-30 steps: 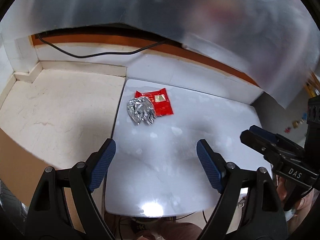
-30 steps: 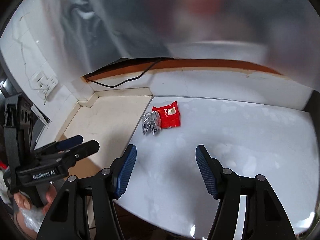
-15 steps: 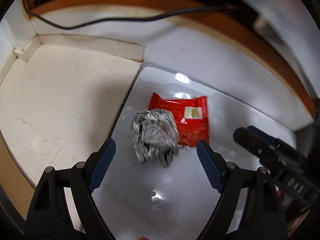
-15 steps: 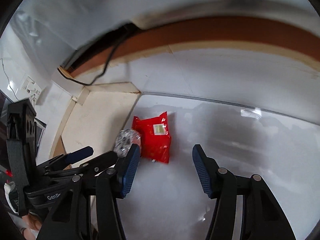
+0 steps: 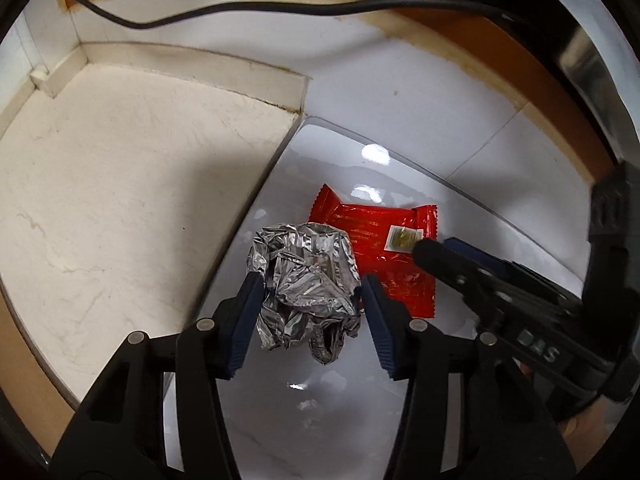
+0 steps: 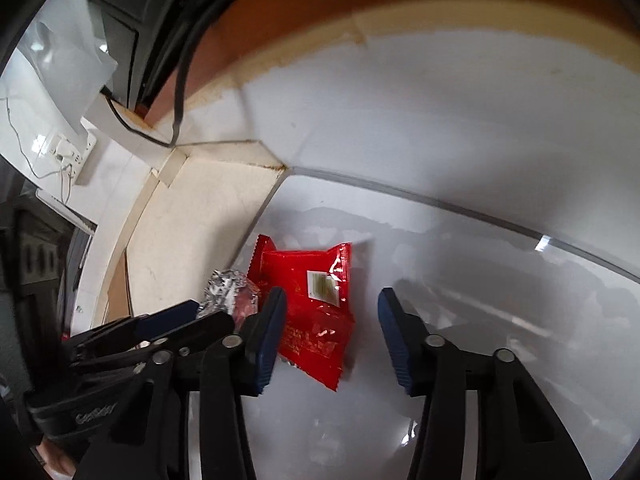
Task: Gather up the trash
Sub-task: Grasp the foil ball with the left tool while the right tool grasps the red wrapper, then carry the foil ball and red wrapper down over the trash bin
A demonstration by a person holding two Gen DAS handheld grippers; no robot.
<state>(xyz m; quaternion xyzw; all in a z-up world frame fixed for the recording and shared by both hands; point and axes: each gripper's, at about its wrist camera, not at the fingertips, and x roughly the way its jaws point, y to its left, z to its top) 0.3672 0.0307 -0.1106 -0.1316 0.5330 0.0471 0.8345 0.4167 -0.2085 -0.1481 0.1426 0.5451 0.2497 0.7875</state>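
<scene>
A crumpled foil ball (image 5: pixel 306 284) lies near the left edge of the glossy white table (image 5: pixel 320 400). My left gripper (image 5: pixel 311 278) points steeply down around it. Its jaws are closing, and both blue pads touch the ball's sides. A flat red wrapper (image 5: pixel 384 256) lies just right of the ball, touching it. In the right wrist view the red wrapper (image 6: pixel 316 312) lies between the fingers of my right gripper (image 6: pixel 330 294). These jaws are closing too. The left pad overlaps the wrapper's edge and the right pad stands apart from it. The foil ball (image 6: pixel 224 288) shows partly behind the left gripper (image 6: pixel 208 312).
A beige stone surface (image 5: pixel 120 200) lies beyond the table's left edge. A white wall with an orange-brown strip rises right behind the table, and a black cable (image 5: pixel 280 8) runs along it. A wall socket (image 6: pixel 64 148) is at the far left. The two grippers work close side by side.
Both grippers have come down and forward onto the trash. The left jaws have narrowed from wide apart to the foil ball's sides. The right jaws have narrowed around the red wrapper.
</scene>
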